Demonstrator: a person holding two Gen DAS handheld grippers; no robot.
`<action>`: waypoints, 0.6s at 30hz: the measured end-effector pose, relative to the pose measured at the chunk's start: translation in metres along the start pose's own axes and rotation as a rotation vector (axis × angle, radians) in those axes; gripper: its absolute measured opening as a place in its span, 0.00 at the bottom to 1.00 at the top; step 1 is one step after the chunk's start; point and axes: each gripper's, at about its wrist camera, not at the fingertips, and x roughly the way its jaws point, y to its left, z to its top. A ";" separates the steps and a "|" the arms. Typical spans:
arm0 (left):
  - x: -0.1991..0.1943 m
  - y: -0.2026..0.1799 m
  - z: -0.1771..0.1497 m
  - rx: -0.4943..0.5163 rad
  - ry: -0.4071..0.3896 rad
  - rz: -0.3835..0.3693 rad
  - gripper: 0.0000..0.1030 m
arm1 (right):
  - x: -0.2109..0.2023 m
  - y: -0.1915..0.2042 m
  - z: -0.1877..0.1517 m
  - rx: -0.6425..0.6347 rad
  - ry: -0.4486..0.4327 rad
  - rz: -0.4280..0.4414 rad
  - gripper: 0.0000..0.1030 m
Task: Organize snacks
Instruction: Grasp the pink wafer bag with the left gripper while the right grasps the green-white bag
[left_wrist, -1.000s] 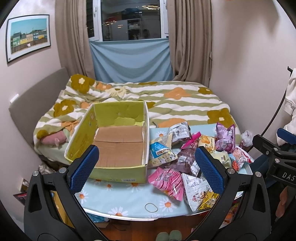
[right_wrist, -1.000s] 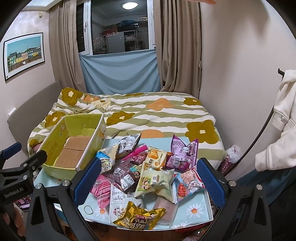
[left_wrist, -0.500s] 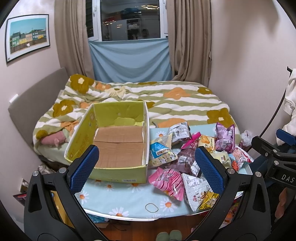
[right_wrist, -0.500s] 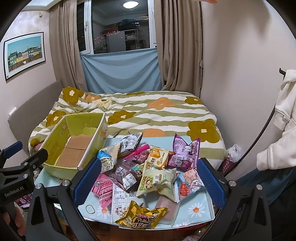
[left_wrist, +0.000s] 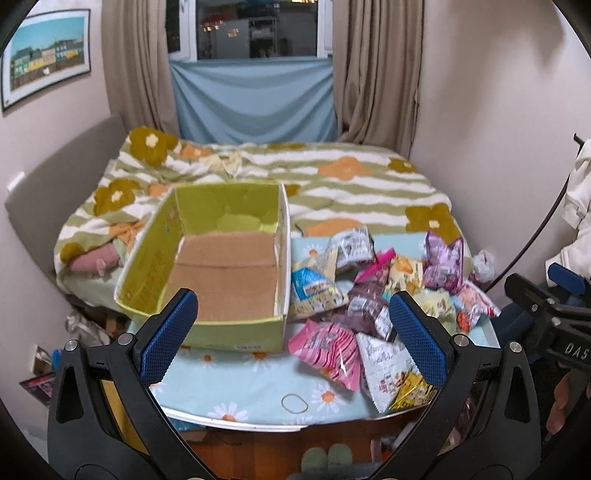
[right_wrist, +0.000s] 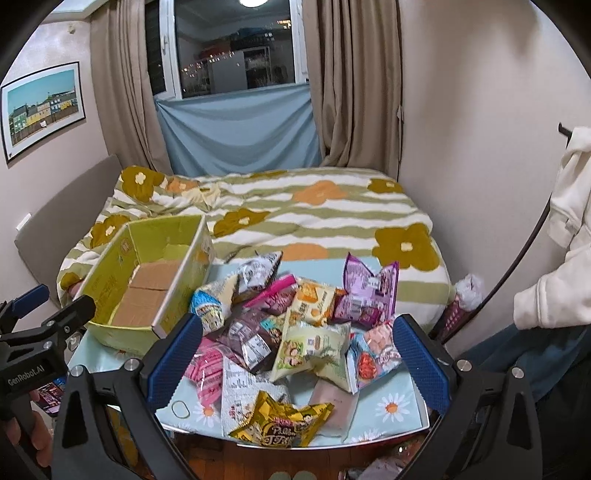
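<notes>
Floral bed (right_wrist: 314, 218), curtains (right_wrist: 354, 92), framed picture (right_wrist: 42, 109).

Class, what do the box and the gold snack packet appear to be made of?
Box: probably cardboard, matte brown flaps inside, printed green walls with a pale cut edge. Gold packet: seemingly metallised plastic film, glossy and crinkled, catching light.

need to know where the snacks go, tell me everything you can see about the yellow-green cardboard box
The yellow-green cardboard box is open-topped and rectangular, with green printed walls, white cut edges and a bare brown flap floor. It holds nothing. It sits upright on the left of the daisy-print table, its far end by the bed, its right wall against the snack packet pile.
</notes>
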 end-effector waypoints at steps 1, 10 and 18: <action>0.006 0.001 -0.002 0.000 0.019 -0.007 1.00 | 0.004 -0.002 -0.001 0.004 0.015 -0.002 1.00; 0.089 0.001 -0.048 -0.042 0.237 -0.038 1.00 | 0.062 -0.031 -0.027 0.063 0.173 0.020 1.00; 0.154 -0.001 -0.080 -0.193 0.354 -0.053 1.00 | 0.125 -0.050 -0.042 0.064 0.296 0.109 1.00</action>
